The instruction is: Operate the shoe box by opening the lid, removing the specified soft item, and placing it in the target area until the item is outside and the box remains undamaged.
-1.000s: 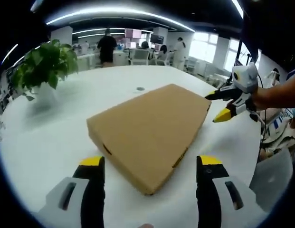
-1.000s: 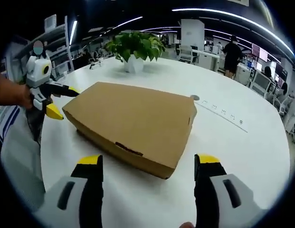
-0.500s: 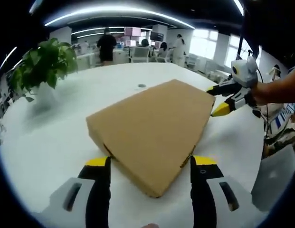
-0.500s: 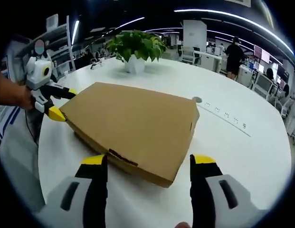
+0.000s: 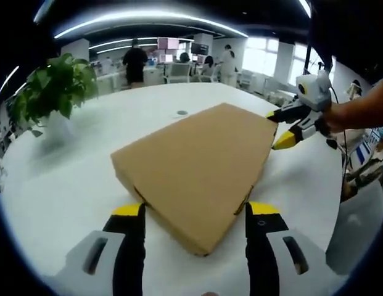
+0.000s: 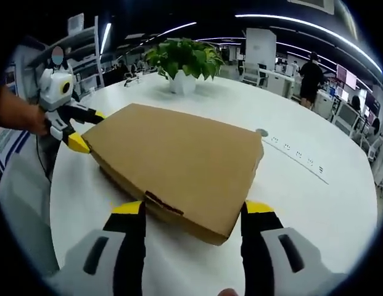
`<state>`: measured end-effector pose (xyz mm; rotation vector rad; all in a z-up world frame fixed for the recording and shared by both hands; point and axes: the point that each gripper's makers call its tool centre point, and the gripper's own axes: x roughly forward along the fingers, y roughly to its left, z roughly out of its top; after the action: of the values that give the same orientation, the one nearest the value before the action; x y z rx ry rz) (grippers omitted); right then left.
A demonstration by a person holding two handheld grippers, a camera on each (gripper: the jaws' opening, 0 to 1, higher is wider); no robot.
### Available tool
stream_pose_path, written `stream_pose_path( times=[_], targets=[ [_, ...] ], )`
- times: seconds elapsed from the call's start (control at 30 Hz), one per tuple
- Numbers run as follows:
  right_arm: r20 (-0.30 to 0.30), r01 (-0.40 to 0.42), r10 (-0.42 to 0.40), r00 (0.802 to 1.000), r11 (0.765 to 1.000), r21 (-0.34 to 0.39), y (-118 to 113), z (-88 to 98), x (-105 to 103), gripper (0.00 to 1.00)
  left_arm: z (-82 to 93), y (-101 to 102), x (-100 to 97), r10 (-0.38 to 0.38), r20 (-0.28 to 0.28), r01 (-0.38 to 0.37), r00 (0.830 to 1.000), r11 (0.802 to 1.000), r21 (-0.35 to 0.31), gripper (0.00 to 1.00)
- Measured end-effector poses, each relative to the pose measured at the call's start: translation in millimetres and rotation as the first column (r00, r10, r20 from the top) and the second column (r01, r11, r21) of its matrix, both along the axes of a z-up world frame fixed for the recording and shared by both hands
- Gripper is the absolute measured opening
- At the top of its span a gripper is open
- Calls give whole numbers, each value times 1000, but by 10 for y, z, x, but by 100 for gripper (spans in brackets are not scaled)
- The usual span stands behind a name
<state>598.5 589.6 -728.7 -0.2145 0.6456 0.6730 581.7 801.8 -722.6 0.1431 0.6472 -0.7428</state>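
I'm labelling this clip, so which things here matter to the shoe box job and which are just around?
Job:
- shoe box, lid shut
- left gripper, jaws open astride a box corner
- right gripper, jaws open astride the opposite corner

Bystanders:
- potted plant
- white table
- round table port
- people at the desks behind

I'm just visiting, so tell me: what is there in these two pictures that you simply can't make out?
- Inside of the shoe box: the closed lid hides any contents, in both views.
- Whether either gripper's jaws touch the box: in the left gripper view the left gripper straddles one corner; in the right gripper view the right gripper straddles the opposite one. Contact is unclear.
- People at the desks: too small and blurred.
- Small round disc on the table: too small to identify.
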Motion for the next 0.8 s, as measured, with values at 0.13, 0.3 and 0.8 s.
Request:
stream_pose_path(
  times=[0.13, 0.3, 0.8],
  targets=[
    [3, 0, 0, 1000, 1000, -1, -5, 10, -34, 54, 14, 14, -17, 0, 1, 0, 1000, 1000, -4, 64],
    [4, 8, -8, 1000, 1000, 1, -4, 18, -93, 52, 39, 29, -50, 6, 1, -6, 1000, 1000, -7, 61],
    [5, 33, -33, 999, 999, 10, 36, 82, -322, 49, 99, 91, -130, -26, -5, 25, 1000, 998, -51, 58]
  ],
)
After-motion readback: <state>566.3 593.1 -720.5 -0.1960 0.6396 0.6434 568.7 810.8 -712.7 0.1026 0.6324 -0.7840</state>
